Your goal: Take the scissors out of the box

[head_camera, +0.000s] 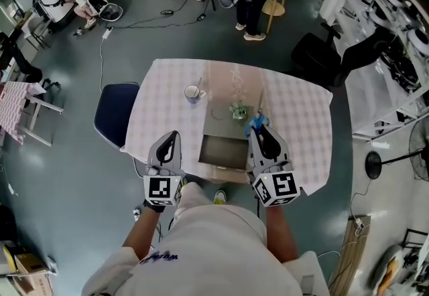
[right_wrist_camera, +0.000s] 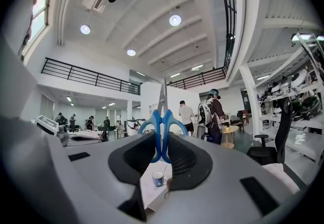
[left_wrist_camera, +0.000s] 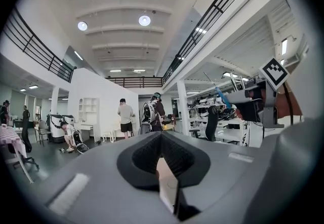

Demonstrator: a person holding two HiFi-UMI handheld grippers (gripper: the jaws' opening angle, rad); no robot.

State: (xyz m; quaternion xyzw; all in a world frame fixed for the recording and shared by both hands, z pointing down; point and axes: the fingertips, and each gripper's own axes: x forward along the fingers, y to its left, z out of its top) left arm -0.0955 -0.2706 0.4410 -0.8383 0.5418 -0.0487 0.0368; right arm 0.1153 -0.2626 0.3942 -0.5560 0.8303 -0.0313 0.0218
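In the right gripper view the blue-handled scissors (right_wrist_camera: pixel 162 125) stand upright, blades pointing up. My right gripper (right_wrist_camera: pixel 162 139) is shut on their handles. In the head view the scissors (head_camera: pixel 255 120) are above the right side of the open cardboard box (head_camera: pixel 204 149), just past the tips of the right gripper (head_camera: pixel 259 130). My left gripper (head_camera: pixel 172 136) hangs over the tablecloth left of the box. Its jaws are shut with nothing between them in the left gripper view (left_wrist_camera: pixel 161 136). That view also catches the scissors (left_wrist_camera: pixel 223 98) at the right.
The box sits on a table with a checked cloth (head_camera: pixel 161 114). A white mug (head_camera: pixel 194 93) stands behind the box at the left, and a small glass item (head_camera: pixel 238 112) is behind it. A blue chair (head_camera: pixel 114 110) is at the table's left. People stand beyond the table.
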